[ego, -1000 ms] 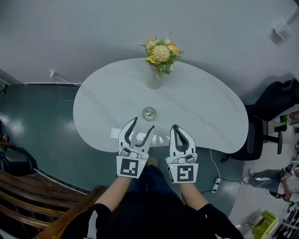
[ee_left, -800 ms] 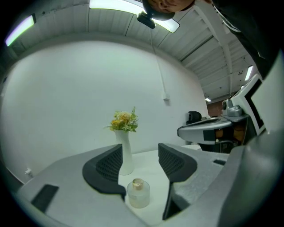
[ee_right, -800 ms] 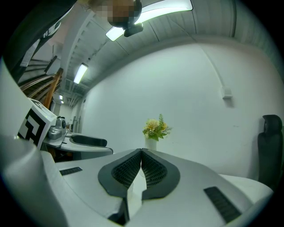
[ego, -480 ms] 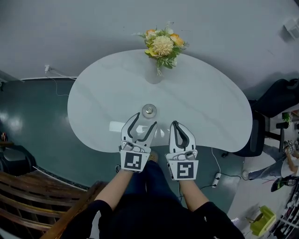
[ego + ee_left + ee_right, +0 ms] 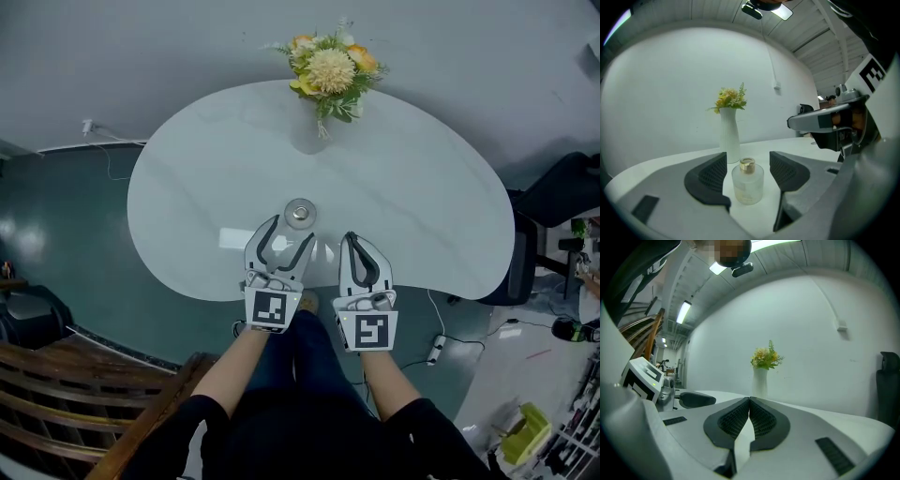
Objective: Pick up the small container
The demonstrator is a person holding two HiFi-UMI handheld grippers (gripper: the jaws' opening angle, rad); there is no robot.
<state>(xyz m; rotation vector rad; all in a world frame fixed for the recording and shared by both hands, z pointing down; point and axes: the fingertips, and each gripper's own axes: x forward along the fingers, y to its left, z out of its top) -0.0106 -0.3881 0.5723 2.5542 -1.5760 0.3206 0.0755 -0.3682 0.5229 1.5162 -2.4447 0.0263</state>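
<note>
The small container [image 5: 300, 214] is a frosted glass bottle [image 5: 747, 182] with a gold cap, standing upright on the white table [image 5: 403, 197] near its front edge. My left gripper [image 5: 290, 232] is open just short of it; its jaws have just been opening. In the left gripper view the bottle stands beyond the two dark pads [image 5: 710, 178], apart from both. My right gripper [image 5: 355, 241] is shut with nothing in it, over the table's front edge to the right of the bottle, its ribbed pads [image 5: 740, 420] pressed together.
A white vase of yellow and orange flowers [image 5: 328, 80] stands at the table's far edge, behind the bottle [image 5: 729, 133]. A black office chair [image 5: 553, 220] is at the right, wooden stair rails [image 5: 66, 403] at lower left. Cables lie on the dark green floor.
Both grippers have sunk toward the table and come closer to the bottle. The left jaws stand wider than before. The right gripper has stayed shut.
</note>
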